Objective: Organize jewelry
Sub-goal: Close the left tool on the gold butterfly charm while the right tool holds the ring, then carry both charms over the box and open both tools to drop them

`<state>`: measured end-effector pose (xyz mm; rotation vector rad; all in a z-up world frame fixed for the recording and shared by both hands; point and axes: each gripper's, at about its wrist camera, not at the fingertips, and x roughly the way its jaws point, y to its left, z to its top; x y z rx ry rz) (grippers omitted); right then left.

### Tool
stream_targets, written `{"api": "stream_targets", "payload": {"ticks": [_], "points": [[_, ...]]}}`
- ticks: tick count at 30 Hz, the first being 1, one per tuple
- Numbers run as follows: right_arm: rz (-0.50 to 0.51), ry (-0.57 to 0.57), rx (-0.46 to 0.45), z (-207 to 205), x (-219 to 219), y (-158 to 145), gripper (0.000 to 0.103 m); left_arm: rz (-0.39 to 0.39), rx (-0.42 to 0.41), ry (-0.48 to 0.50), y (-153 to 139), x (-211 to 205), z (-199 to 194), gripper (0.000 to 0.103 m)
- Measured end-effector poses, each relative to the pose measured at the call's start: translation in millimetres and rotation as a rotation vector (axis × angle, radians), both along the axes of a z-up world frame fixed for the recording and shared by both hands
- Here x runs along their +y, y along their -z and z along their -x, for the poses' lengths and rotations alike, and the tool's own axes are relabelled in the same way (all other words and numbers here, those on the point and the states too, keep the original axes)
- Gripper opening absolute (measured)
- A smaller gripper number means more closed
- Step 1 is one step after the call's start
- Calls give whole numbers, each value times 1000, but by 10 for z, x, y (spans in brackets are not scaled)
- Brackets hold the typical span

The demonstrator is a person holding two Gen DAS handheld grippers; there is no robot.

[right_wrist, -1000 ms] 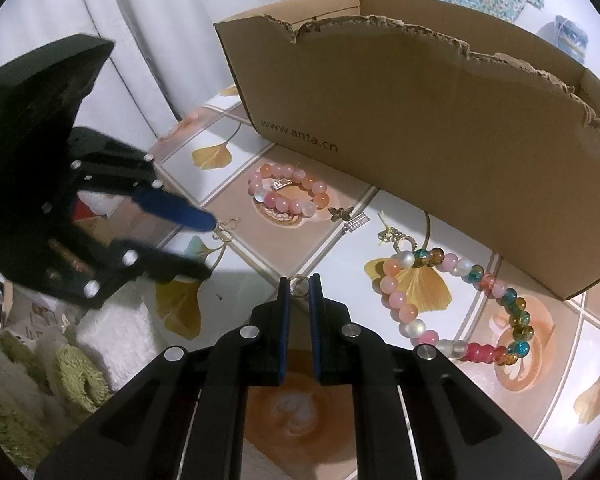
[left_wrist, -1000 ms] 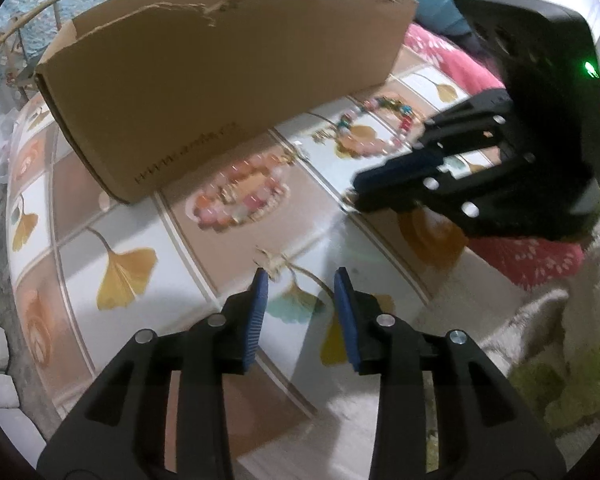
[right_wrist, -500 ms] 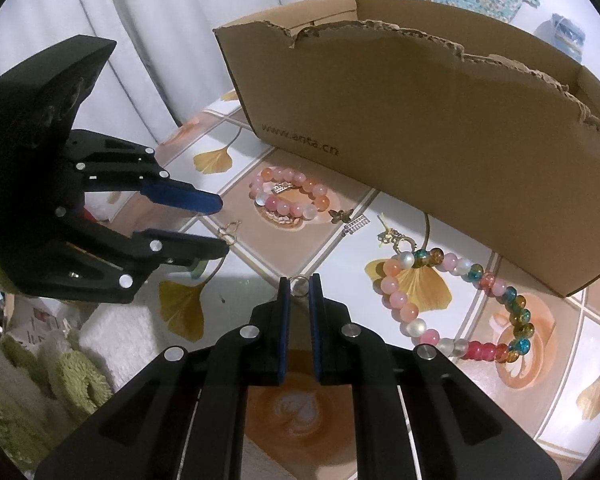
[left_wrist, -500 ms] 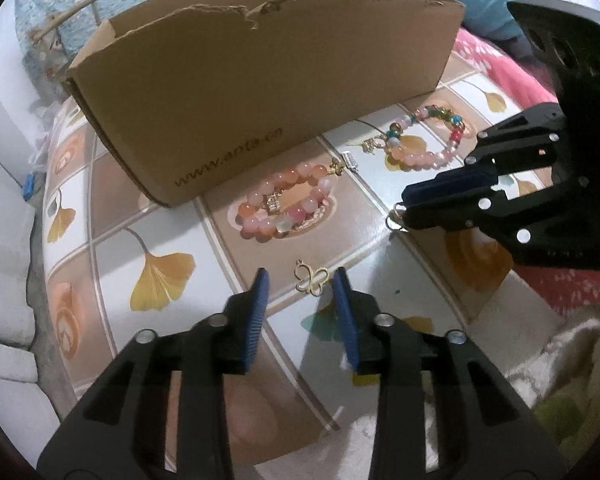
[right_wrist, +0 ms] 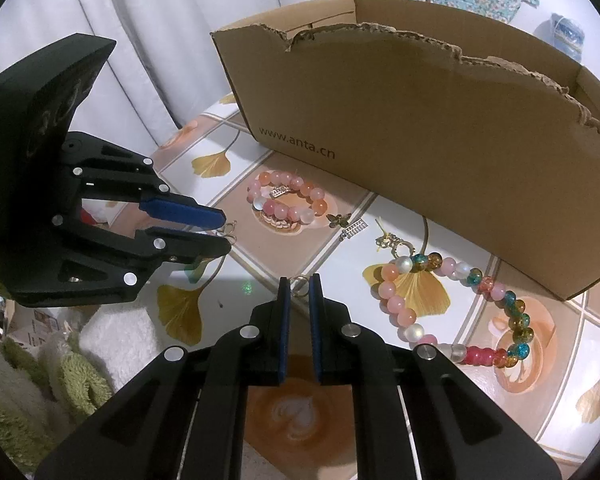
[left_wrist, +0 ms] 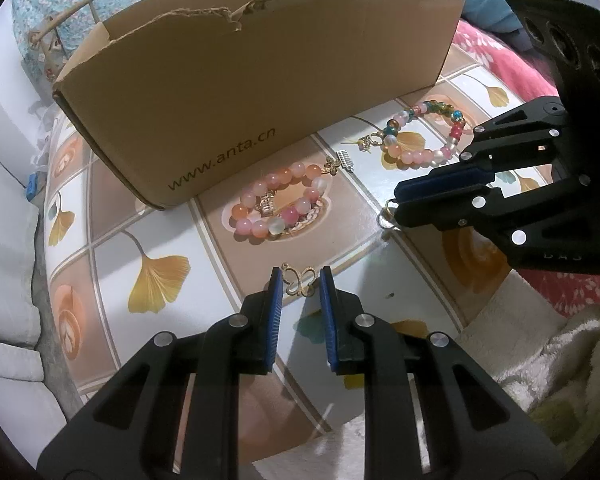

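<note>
tiled tabletop [left_wrist: 112, 248], butterfly charm [left_wrist: 299, 279] between parted left tongs [left_wrist: 299, 285] tips

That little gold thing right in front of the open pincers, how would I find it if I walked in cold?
Start at the big brown cardboard box on the ginkgo-leaf tablecloth. In front of it lies a pink and orange bead bracelet; nearer still, just ahead of the open left gripper, sits a small gold butterfly-shaped charm. Unlike the bracelets, it is flat openwork metal with no beads.
</note>
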<state>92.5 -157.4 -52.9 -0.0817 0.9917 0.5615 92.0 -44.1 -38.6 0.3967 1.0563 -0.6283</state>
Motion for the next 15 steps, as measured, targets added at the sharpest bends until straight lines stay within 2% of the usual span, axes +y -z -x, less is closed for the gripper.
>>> {"api": "stream_targets", "payload": {"ticks": [2,3,15], "points": [[0,2,-1,0,3,-2,9,1,0,0,-7,41,0,15],[0,3,-3,1,5,-4,9,2,0,2,-5,30,-2,10],[-3,17,-17,3,2,-28,9,-3,-63,0,-46,18,39,10]]}}
